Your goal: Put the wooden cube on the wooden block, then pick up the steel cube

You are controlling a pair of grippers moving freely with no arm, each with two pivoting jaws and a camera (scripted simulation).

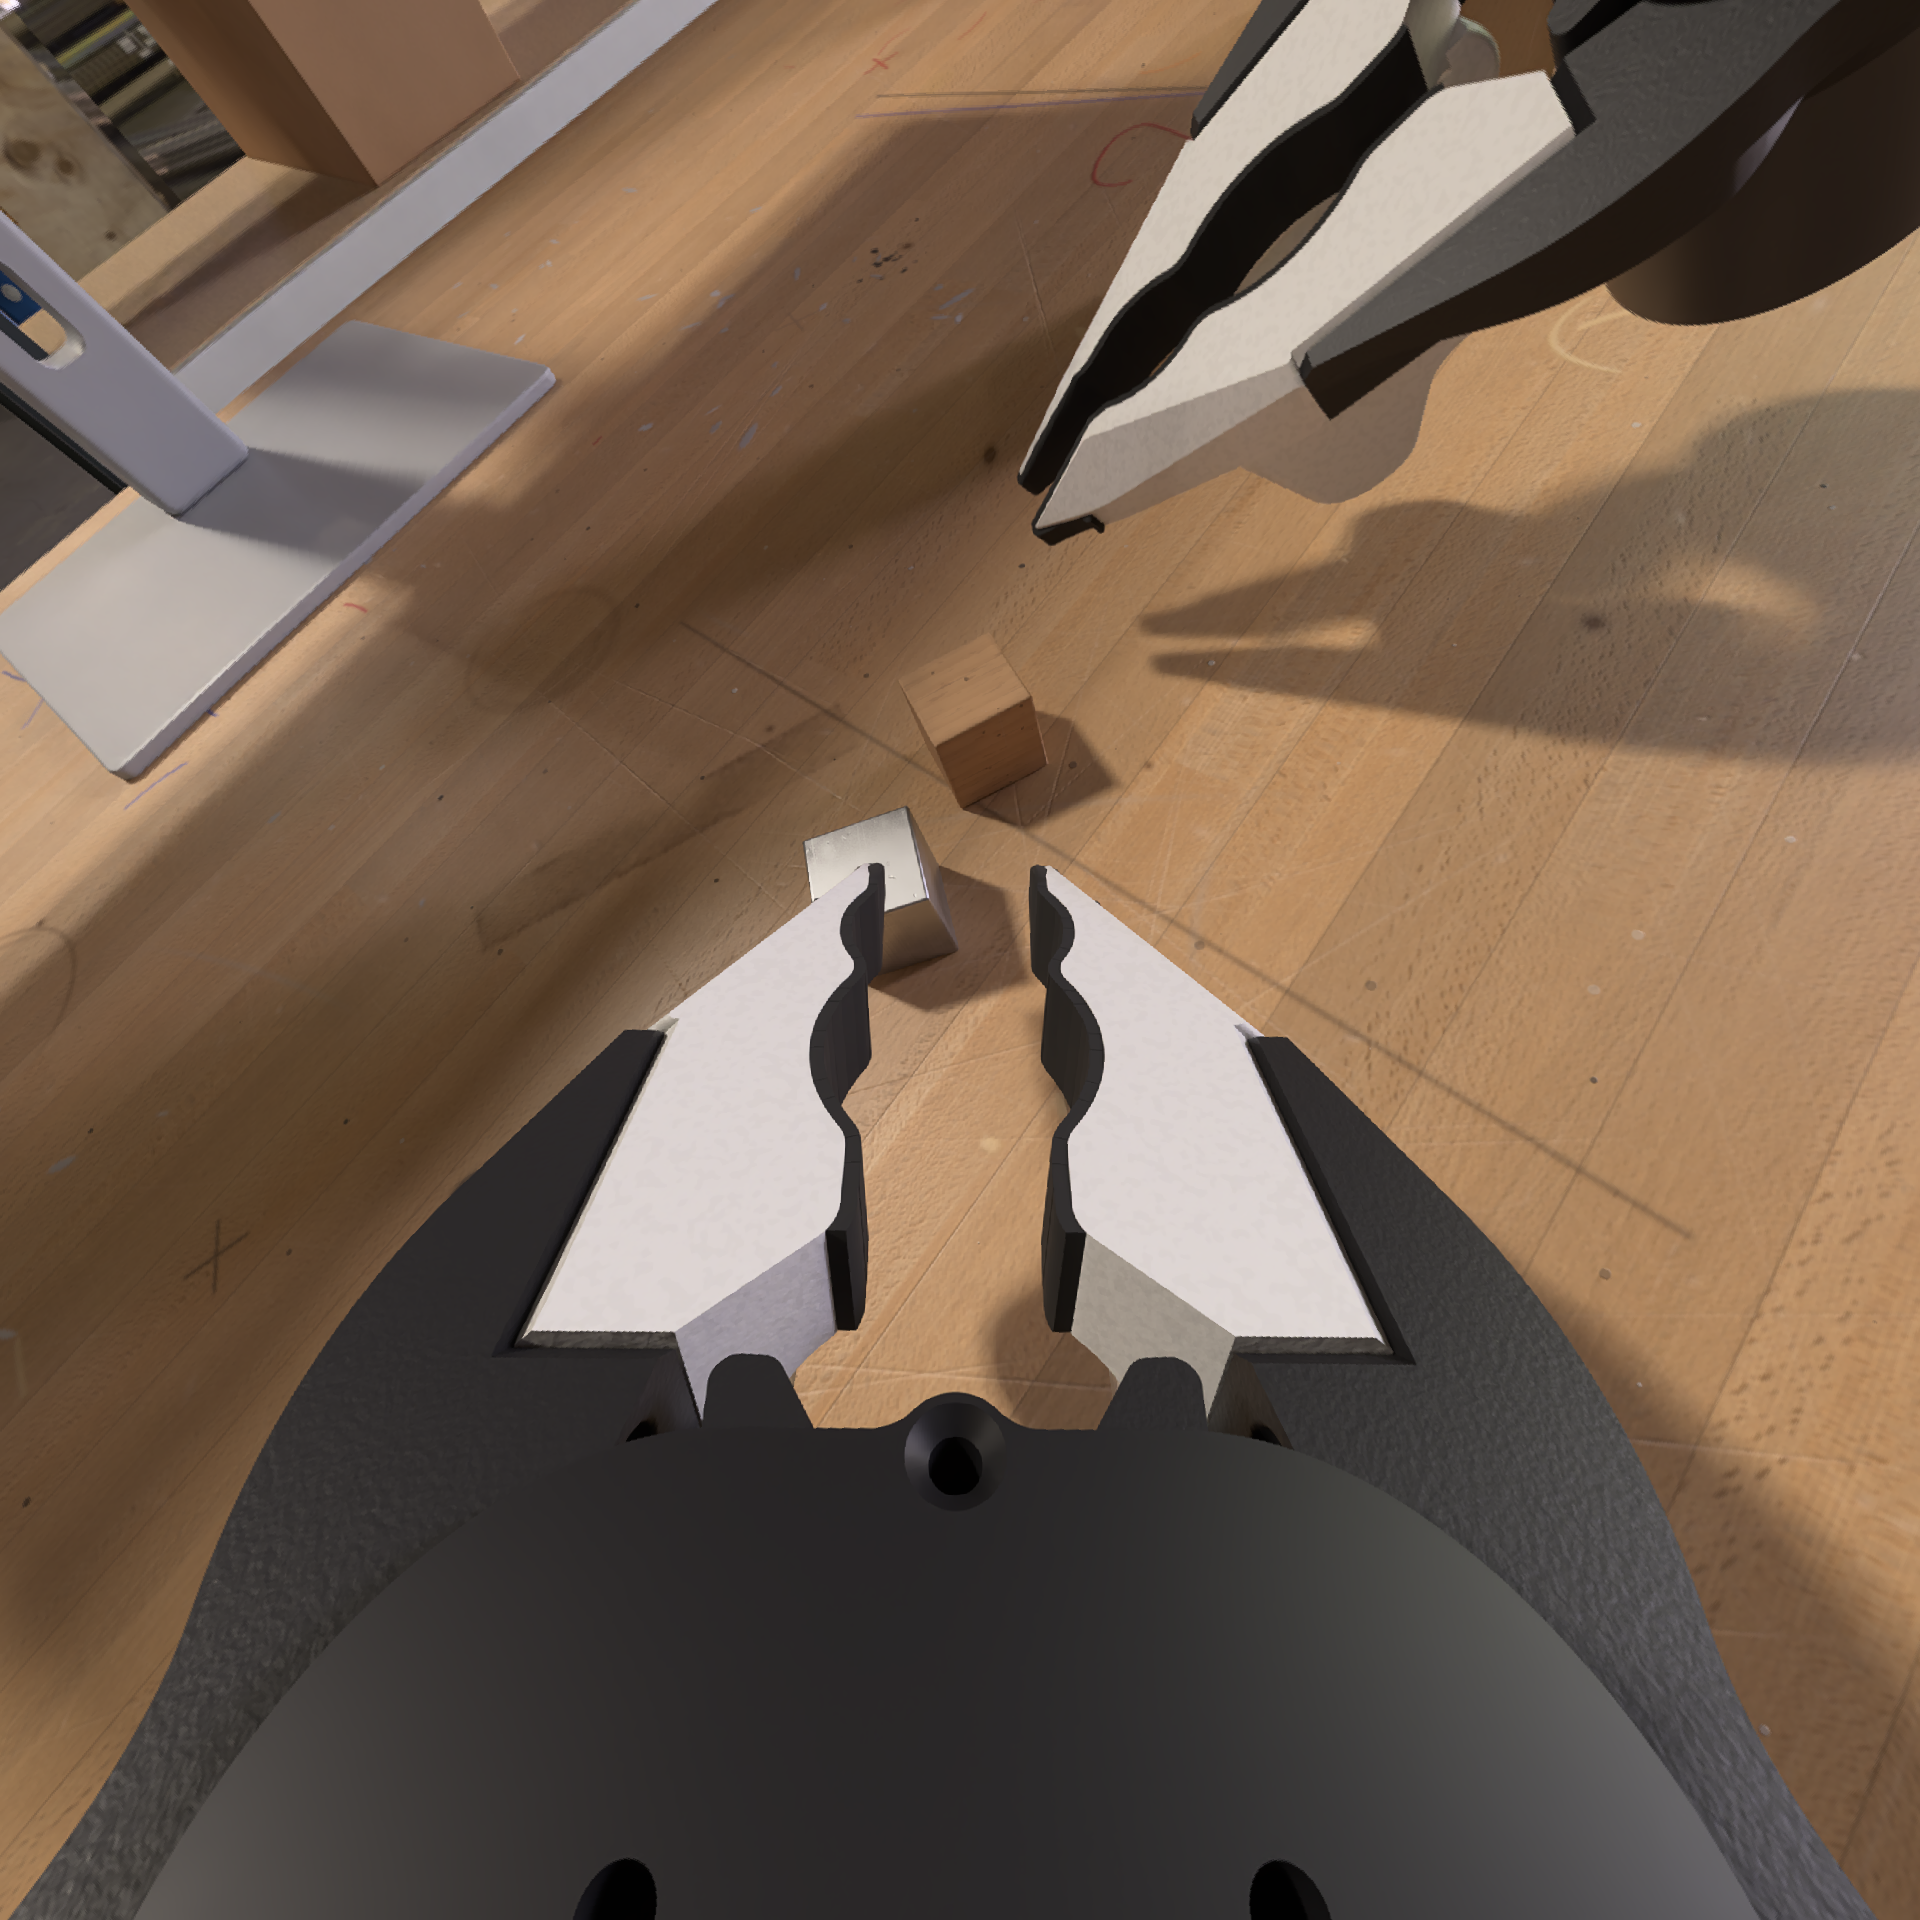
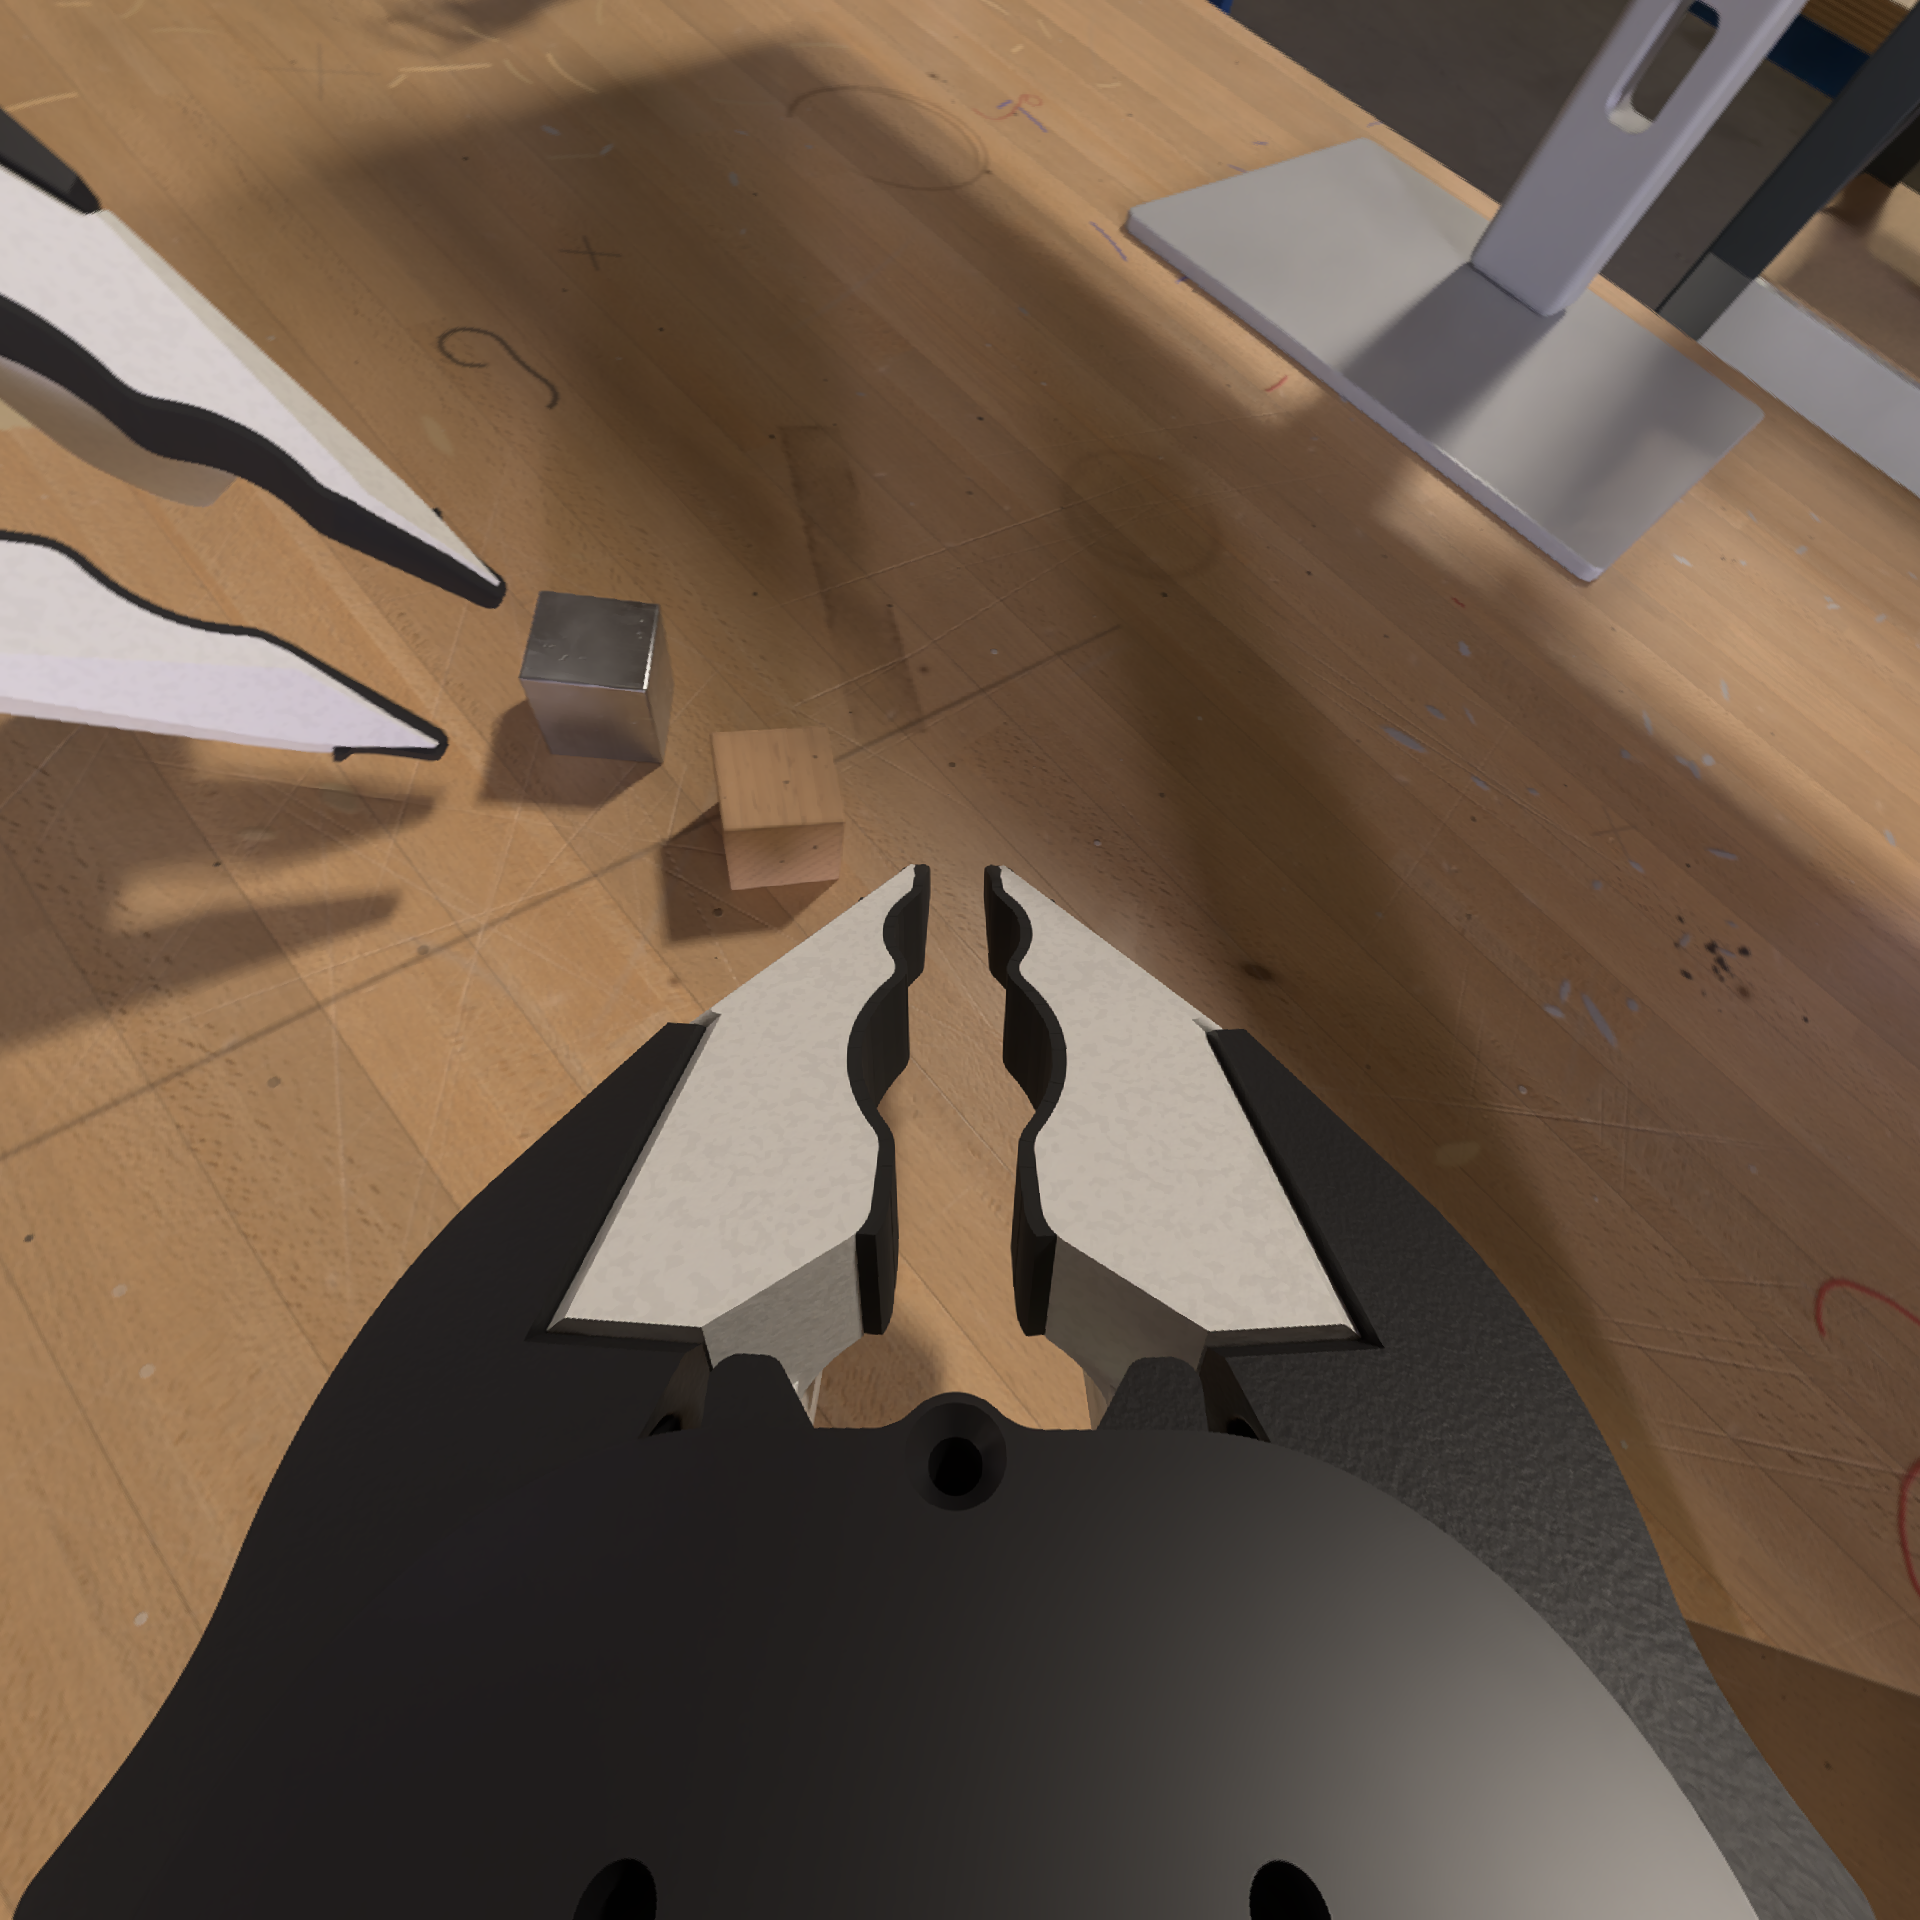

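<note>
A grey monitor stand rests on the scratched wooden table.

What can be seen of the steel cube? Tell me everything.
The steel cube is a small, shiny grey metal block with sharp edges and faintly scuffed, reflective faces. It sits flat and upright on the wooden table, casting a shadow. The wooden cube lies close beside it, apart. Nothing grips it: the open left gripper hovers just short of it, and in the left wrist view one of its fingers hides part of the cube.
</note>
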